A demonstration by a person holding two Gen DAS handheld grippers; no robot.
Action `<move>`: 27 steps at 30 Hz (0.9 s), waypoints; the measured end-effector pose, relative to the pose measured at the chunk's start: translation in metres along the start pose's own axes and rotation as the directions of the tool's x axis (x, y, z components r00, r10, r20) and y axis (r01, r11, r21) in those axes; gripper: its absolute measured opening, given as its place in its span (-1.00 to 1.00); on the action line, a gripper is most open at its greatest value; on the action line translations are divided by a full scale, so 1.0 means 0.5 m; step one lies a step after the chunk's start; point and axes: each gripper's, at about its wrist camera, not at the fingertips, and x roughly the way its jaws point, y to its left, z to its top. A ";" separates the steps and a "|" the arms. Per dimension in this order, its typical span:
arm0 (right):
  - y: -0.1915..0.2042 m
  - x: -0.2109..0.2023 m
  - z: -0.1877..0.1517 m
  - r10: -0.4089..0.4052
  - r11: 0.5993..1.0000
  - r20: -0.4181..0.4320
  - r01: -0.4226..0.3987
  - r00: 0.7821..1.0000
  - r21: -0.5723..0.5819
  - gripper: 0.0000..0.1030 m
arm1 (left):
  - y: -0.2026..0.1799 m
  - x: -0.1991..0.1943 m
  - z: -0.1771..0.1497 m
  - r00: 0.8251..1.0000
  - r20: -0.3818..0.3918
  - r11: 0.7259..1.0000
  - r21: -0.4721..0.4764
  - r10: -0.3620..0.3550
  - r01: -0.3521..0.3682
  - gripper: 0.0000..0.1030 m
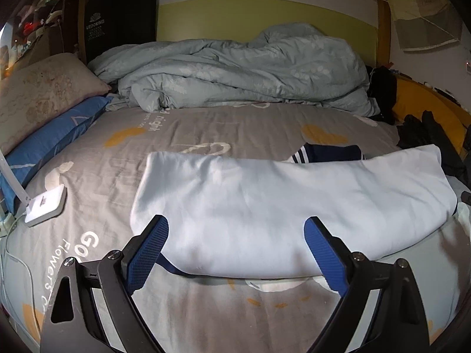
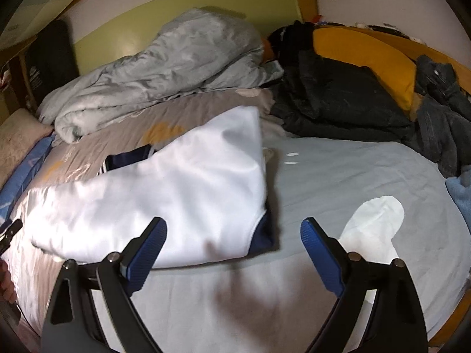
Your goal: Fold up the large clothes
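A crumpled grey duvet (image 1: 235, 73) heaps against the headboard, beside a beige pillow (image 1: 44, 97) and dark clothes (image 2: 338, 100).

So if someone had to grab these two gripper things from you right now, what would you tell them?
Left gripper: open, holding nothing, hovering over the near edge of the white garment.
Right gripper: open, empty, above the garment's navy-trimmed corner.
The garment lies on the bed sheet, already folded into a wide band; its navy striped part pokes out behind.
Left to do: probably one more fold into a compact stack. A white sock lies to the right, apart from it.
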 end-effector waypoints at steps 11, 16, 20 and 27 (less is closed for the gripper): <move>0.047 0.004 -0.042 0.035 0.988 0.006 -0.035 0.999 0.151 0.80 | -0.030 0.000 -0.014 1.000 0.006 0.998 0.067 0.006 -0.006 0.80; 0.039 0.049 -0.080 0.120 0.962 -0.088 -0.093 0.989 0.258 0.80 | -0.005 0.005 -0.010 1.000 -0.017 1.000 -0.003 -0.020 0.020 0.80; 0.008 0.112 -0.092 0.175 0.935 -0.166 -0.111 0.970 0.336 0.79 | 0.008 0.017 -0.013 0.998 -0.044 0.998 -0.044 -0.055 0.053 0.80; -0.010 0.125 -0.091 0.172 0.911 -0.123 -0.110 0.977 0.398 0.79 | 0.006 0.036 -0.023 0.994 -0.083 0.996 -0.059 -0.073 0.069 0.80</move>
